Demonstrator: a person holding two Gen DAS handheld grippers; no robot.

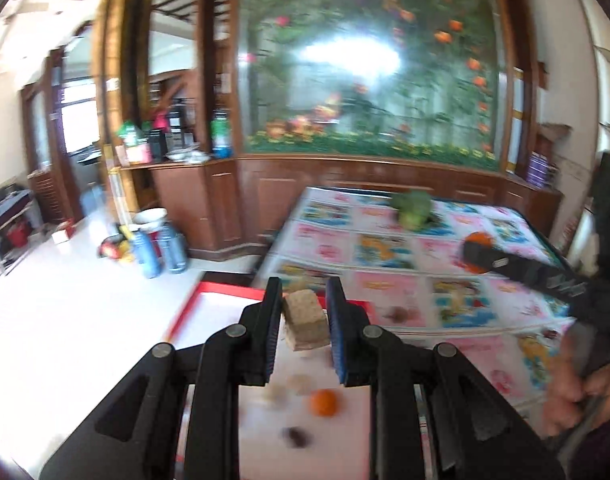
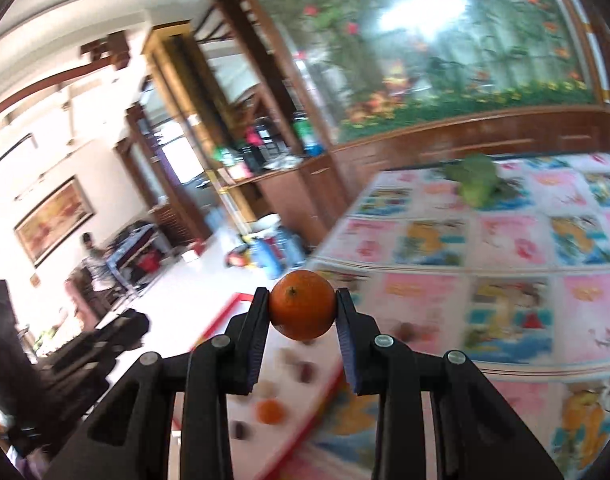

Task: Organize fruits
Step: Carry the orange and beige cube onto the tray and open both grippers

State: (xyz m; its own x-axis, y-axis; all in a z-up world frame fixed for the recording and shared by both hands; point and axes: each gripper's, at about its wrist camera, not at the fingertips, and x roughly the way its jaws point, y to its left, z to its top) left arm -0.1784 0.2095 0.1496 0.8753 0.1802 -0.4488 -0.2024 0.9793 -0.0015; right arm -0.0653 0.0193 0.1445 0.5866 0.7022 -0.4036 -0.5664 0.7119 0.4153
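Observation:
My left gripper (image 1: 304, 300) is shut on a tan, rough block-shaped item (image 1: 305, 320) and holds it above a white tray with a red rim (image 1: 221, 292). On the tray lie a small orange (image 1: 323, 402), a dark date-like fruit (image 1: 297, 436) and pale blurred pieces (image 1: 301, 384). My right gripper (image 2: 303, 300) is shut on an orange (image 2: 303, 305), held over the tray's right edge (image 2: 321, 396). The right gripper with its orange also shows in the left wrist view (image 1: 479, 252). A small orange (image 2: 269, 411) and dark fruits (image 2: 305, 371) lie on the tray below.
The table has a colourful cartoon-patterned cloth (image 1: 385, 248). A green leafy vegetable (image 1: 415, 208) lies at its far side, also in the right wrist view (image 2: 477, 184). A small brown item (image 1: 401, 314) lies on the cloth by the tray. Water bottles (image 1: 161, 252) stand on the floor, left.

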